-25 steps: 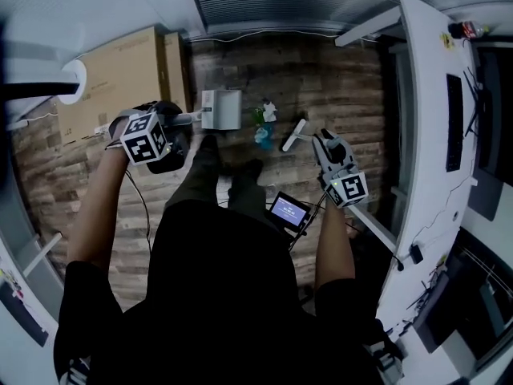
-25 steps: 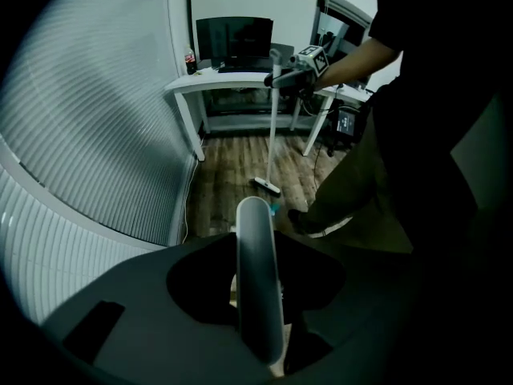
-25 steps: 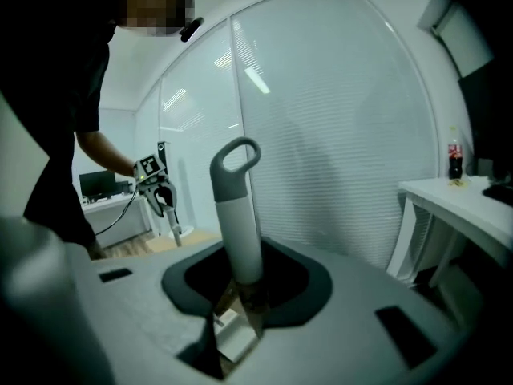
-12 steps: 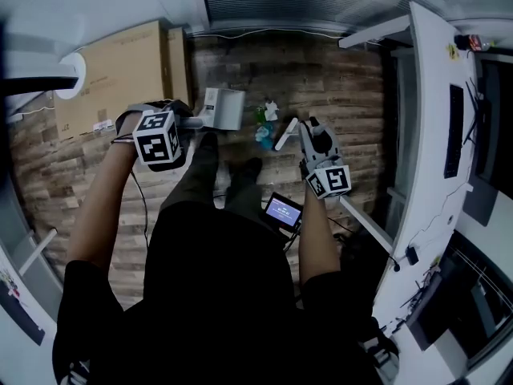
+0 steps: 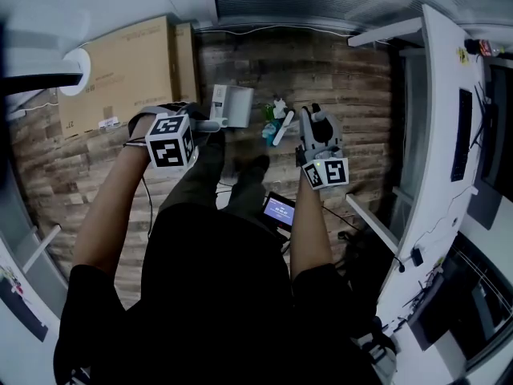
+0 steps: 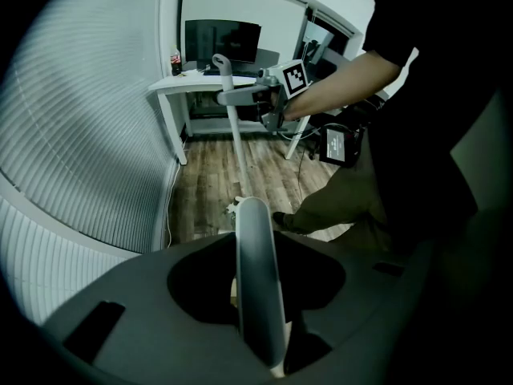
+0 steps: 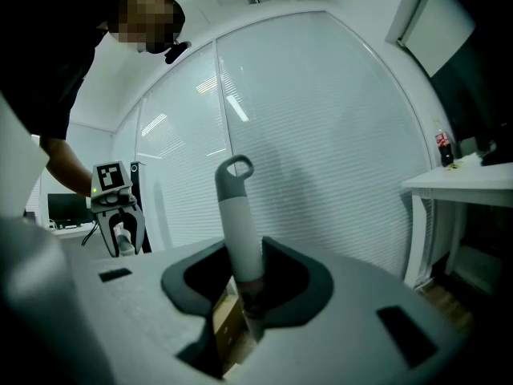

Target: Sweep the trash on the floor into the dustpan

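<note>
In the head view, the left gripper (image 5: 197,126) is clamped on the handle of the dustpan (image 5: 234,107). The dustpan is just left of the trash (image 5: 271,119) lying on the wood floor (image 5: 337,79). The right gripper (image 5: 314,127) grips the broom (image 5: 282,128), whose head is right beside the trash. In the left gripper view, the jaws are closed on the dustpan (image 6: 256,279) by its handle. The trash (image 6: 234,207) lies beyond, at the foot of the broom (image 6: 237,147). In the right gripper view, the jaws pinch the broom (image 7: 237,231) below its loop.
</note>
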`<action>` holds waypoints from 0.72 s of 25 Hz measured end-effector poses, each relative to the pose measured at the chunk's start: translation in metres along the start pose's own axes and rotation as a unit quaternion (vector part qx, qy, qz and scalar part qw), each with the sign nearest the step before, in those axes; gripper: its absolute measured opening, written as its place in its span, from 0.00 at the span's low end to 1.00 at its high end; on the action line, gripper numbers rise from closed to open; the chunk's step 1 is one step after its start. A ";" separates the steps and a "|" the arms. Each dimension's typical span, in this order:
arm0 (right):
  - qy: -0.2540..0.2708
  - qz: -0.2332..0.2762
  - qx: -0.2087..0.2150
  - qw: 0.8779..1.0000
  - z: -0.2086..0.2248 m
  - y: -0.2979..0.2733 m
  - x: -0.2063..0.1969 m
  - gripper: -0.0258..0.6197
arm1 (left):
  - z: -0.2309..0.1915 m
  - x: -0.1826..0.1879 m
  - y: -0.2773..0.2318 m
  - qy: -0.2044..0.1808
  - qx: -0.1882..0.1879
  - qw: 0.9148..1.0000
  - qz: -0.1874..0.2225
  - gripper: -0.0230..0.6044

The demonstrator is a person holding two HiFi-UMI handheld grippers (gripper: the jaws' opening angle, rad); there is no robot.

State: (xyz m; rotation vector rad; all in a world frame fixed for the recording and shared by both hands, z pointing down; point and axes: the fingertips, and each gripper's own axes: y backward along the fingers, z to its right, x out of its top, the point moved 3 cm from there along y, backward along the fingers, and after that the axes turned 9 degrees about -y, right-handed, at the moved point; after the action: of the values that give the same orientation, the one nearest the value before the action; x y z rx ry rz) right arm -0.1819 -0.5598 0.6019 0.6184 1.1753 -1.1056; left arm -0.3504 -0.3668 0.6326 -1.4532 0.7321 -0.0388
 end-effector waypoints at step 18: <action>-0.066 0.100 0.128 0.985 -0.075 -0.050 0.028 0.20 | 0.006 -0.010 0.003 0.009 0.000 1.000 0.025 0.23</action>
State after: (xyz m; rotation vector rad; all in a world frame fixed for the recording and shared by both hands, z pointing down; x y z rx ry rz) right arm -0.2582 -0.5242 0.5596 0.8303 0.8441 -1.1155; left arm -0.3569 -0.3560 0.6335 -1.4367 0.7832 -0.0141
